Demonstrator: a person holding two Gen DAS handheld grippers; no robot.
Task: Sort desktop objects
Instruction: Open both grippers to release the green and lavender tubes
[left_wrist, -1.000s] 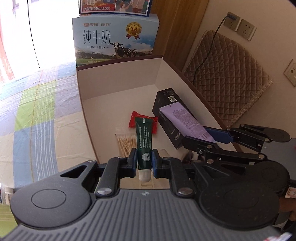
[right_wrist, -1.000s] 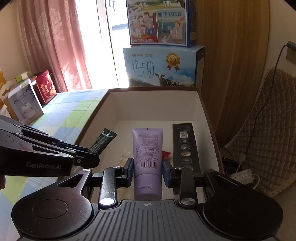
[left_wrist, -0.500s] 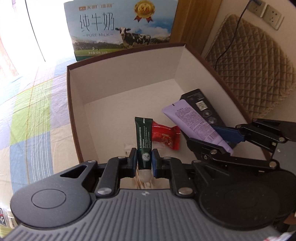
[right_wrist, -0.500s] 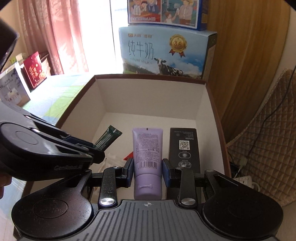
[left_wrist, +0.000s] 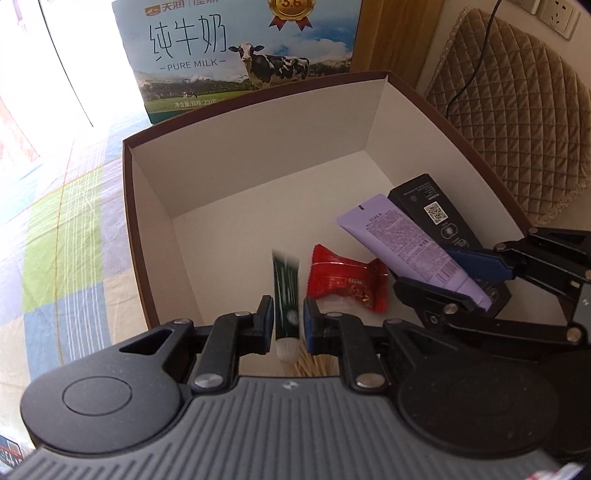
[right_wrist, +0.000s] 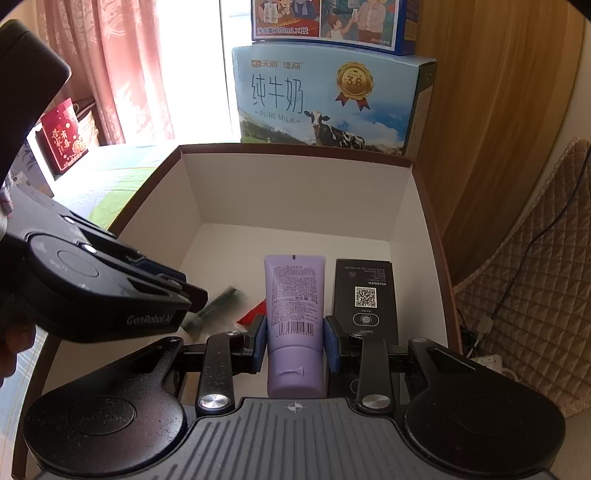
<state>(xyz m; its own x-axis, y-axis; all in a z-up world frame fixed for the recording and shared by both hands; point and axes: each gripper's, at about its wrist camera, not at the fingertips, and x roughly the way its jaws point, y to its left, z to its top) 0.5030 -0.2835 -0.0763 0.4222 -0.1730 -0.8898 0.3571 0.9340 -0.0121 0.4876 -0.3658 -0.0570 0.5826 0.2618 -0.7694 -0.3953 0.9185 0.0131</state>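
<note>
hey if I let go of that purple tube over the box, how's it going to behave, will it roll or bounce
The purple tube looks like soft plastic with a flat crimped end, so it would probably flop flat, not roll. It seems light. It might land partly on the black carton beside it.

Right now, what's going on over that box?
Both grippers are over the open box. The right gripper grips a purple tube. The left gripper has opened, and the blurred green tube looks to be dropping between its fingers. A red candy, a black carton and cotton swabs already lie inside.
</note>
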